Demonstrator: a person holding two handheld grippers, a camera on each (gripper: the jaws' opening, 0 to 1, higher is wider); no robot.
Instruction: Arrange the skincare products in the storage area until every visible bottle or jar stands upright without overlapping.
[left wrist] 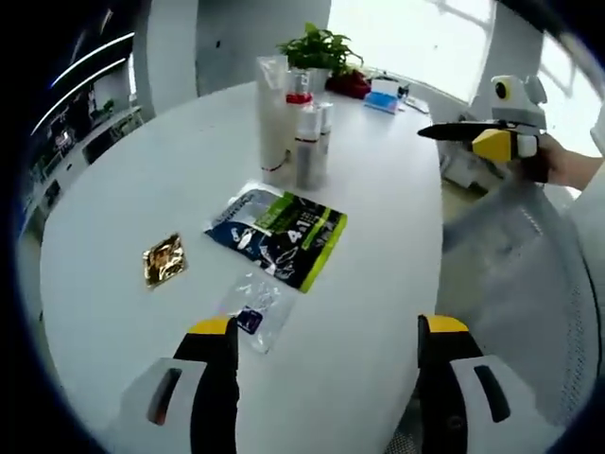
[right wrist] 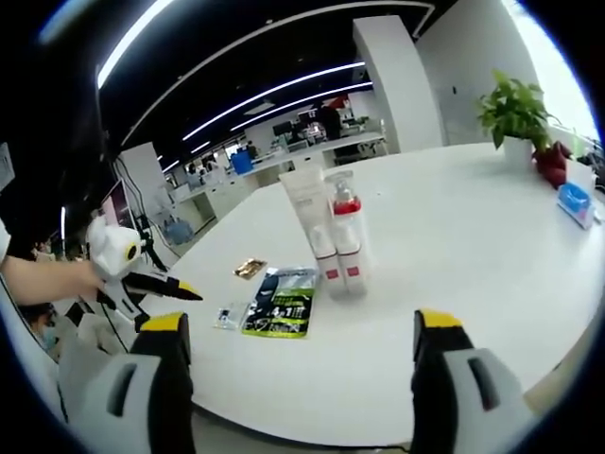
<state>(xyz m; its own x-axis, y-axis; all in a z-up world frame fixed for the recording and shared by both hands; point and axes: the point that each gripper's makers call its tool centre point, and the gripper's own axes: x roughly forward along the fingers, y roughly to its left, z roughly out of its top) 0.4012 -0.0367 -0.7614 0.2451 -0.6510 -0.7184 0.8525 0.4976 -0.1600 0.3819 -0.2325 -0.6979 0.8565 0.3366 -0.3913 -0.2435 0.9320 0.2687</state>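
Step in hand, by my read: approach, pre-grasp. Nothing held.

Left gripper (left wrist: 326,350): jaws spread wide, released, hovering over near edge of the white table (left wrist: 123,189). Right gripper (right wrist: 298,355): jaws likewise apart, released, off the table's near edge.

Task items: bottle cluster (left wrist: 295,123) stands upright far of centre, i.e. a tall white tube (right wrist: 310,222) touching a red-collared pump bottle (right wrist: 346,236), plus slimmer bottles beside. Well apart from both grippers.

Flat items nearer the left gripper: green-black sachet (left wrist: 281,236) overlapping a blue-white one, clear packet (left wrist: 253,307) just beside, gold sachet (left wrist: 164,259) to its left.

Next move prob. calls for reach fwd to the lying packs, separate the overlap. Thin, flat: edge pinch needed, slip risk.

Potted plant (left wrist: 317,47) at far edge.
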